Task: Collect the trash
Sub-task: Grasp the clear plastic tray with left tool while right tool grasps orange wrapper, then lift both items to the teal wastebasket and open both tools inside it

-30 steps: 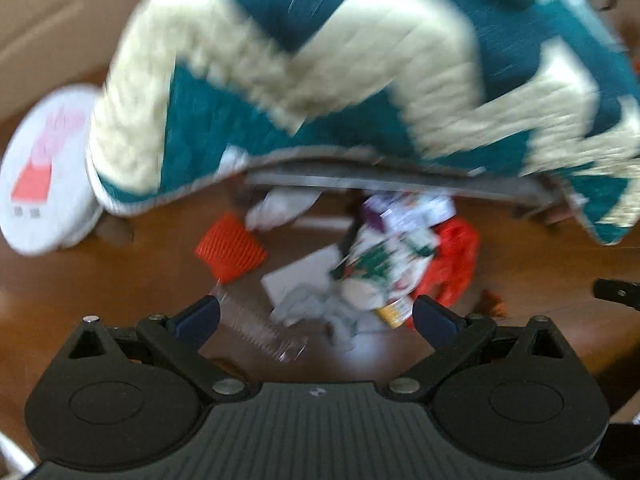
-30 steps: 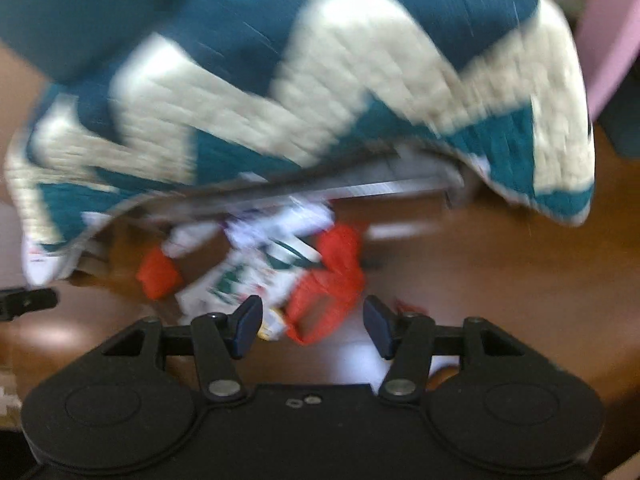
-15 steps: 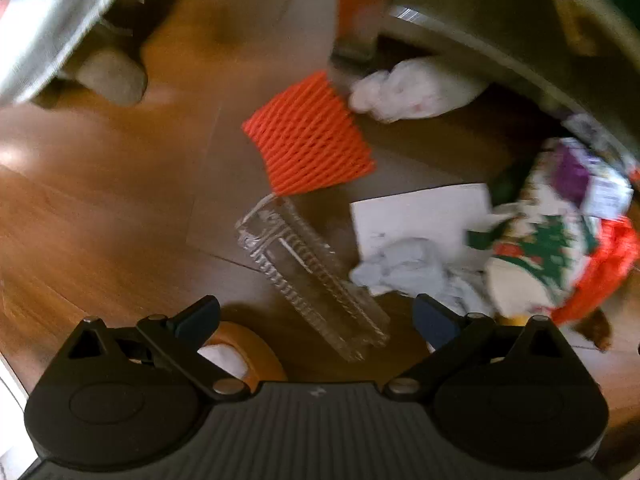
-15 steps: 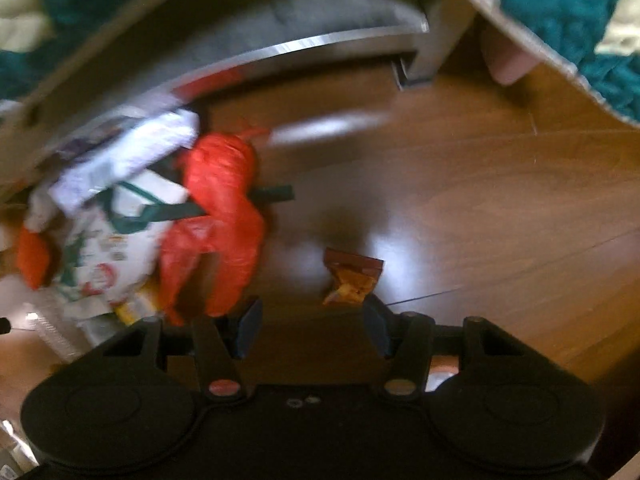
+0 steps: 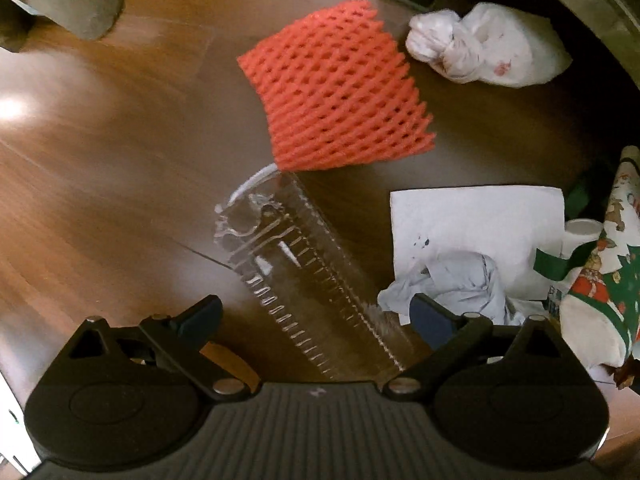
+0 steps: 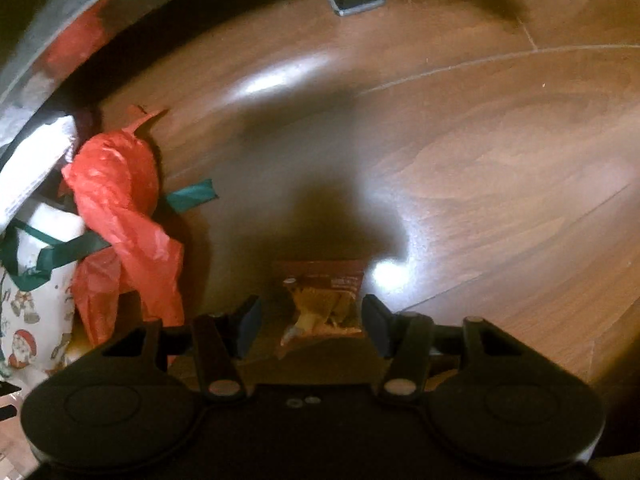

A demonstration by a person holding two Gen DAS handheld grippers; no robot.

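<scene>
My left hand-held gripper [image 5: 316, 316] hangs over the wooden floor [image 5: 100, 168], jaws apart, the clear ribbed plastic tray [image 5: 308, 280] lying between them, not gripped. Beyond the tray: orange foam netting [image 5: 336, 100], touching its far end; white paper sheet [image 5: 476, 232] and crumpled tissue [image 5: 452, 284] to its right. My right hand-held gripper [image 6: 312, 322] straddles a small snack wrapper [image 6: 320, 300], jaws closing, pads not yet touching it. Red plastic bag [image 6: 116, 208] to the wrapper's left.
</scene>
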